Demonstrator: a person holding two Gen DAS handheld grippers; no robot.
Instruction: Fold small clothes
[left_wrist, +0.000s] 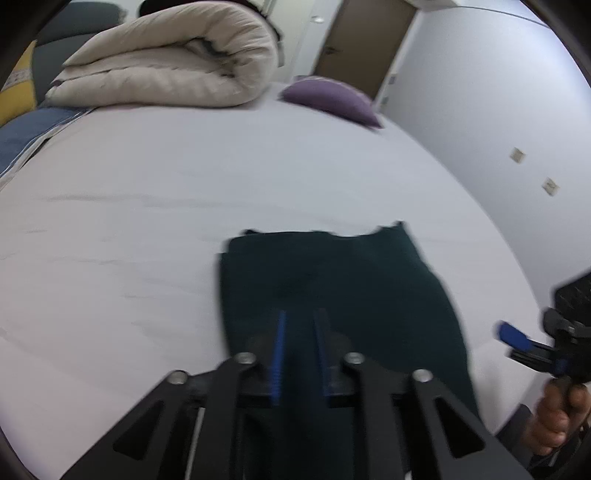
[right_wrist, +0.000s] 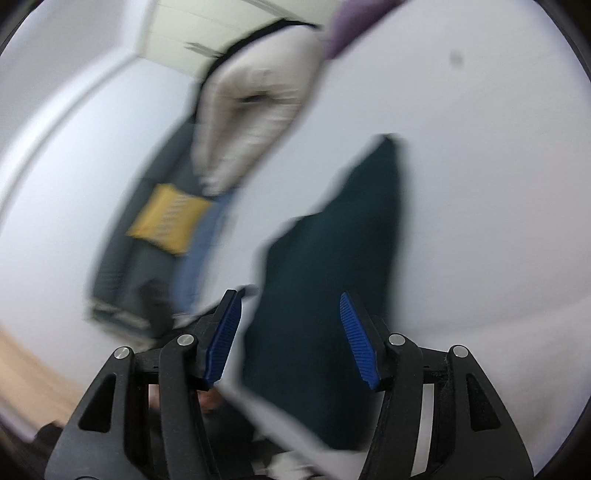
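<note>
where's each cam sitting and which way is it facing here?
Left wrist: on the left gripper, angled down across the bed at the dark garment, toward the rolled duvet and purple pillow; the right gripper and the hand holding it show at right.
Right wrist: on the right gripper, rolled and blurred, looking along the garment toward the duvet; only its own fingers show.
Shared: garment, bed, duvet, pillow.

Dark green garment (left_wrist: 340, 288), purple pillow (left_wrist: 328, 98), white sheet (left_wrist: 147, 206)
</note>
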